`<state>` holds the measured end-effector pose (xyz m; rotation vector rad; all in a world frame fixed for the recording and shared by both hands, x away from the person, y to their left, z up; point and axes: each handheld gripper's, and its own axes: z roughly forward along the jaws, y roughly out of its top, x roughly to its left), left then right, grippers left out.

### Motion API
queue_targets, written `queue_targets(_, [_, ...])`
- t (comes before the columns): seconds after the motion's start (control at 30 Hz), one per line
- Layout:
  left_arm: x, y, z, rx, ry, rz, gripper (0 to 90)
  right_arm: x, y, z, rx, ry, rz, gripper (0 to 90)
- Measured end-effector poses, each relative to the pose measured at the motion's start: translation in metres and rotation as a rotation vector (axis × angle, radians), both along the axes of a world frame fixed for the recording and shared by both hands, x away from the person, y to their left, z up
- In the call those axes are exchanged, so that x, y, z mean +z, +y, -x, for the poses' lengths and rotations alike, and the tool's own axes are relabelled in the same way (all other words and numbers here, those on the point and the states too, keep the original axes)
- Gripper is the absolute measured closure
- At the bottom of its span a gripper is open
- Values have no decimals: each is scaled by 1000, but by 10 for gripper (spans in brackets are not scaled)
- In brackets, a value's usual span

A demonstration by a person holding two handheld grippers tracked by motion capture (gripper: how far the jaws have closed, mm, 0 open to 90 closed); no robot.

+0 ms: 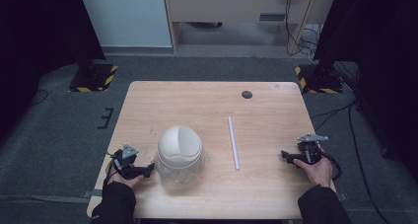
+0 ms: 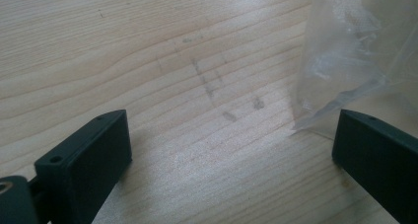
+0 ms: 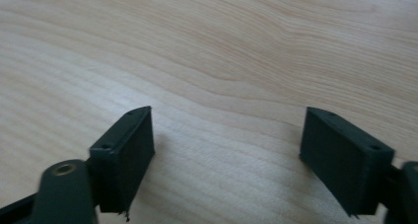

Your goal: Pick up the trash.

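Jaws of both grippers stand spread with nothing between them. The left gripper (image 1: 146, 170) rests at the nine o'clock side of the clear plastic bag (image 1: 180, 172) holding a white dome-shaped thing (image 1: 179, 145); the right gripper (image 1: 287, 157) waits well apart toward three o'clock. Judged stage: approach. Next, the left must pinch the bag's edge.
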<state>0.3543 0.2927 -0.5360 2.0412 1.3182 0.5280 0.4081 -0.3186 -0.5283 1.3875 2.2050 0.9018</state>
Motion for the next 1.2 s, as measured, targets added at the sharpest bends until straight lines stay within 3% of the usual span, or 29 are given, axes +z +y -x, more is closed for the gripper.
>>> queue_targets(0.03, [0, 0, 0, 0, 0, 0, 9, 0, 0, 0, 0, 0, 0, 212])
queue_targets(0.07, [0, 1, 0, 2, -1, 8, 9, 8, 1, 2, 13, -49, -31, 222])
queue_targets(0.1, [0, 1, 0, 4, -1, 16, 9, 8, 1, 2, 13, -49, -31, 222])
queue_targets(0.13, [1, 2, 0, 3, 2, 18, 10, 13, 2, 2, 17, -85, -51, 212])
queue_targets(0.17, [1, 3, 0, -2, 2, 18, 27, 22, 3, 5, 28, -148, -105, 191])
queue_targets(0.2, [1, 4, 1, -3, 3, 16, 29, 27, 5, 6, 36, -172, -136, 191])
queue_targets(0.33, [1, 9, 1, 6, 8, 9, 29, 40, 9, 11, 57, -227, -184, 185])
queue_targets(0.4, [2, 11, 2, 8, 8, 9, 29, 55, 15, 15, 83, -273, -216, 174])
queue_targets(0.5, [1, 13, 2, 5, 4, 6, 28, 69, 21, 19, 104, -309, -271, 166])
queue_targets(0.87, [0, 12, 2, -4, -2, -9, 9, 117, 40, 25, 202, -419, -318, 166])
queue_targets(0.93, [0, 13, 2, -7, -1, -6, 10, 133, 53, 28, 241, -458, -352, 166])
queue_targets(1.03, [0, 12, 2, -6, -2, -8, 9, 141, 61, 28, 273, -473, -365, 164])
queue_targets(1.2, [0, 12, 2, -2, -2, -7, 9, 166, 95, 31, 359, -496, -378, 159])
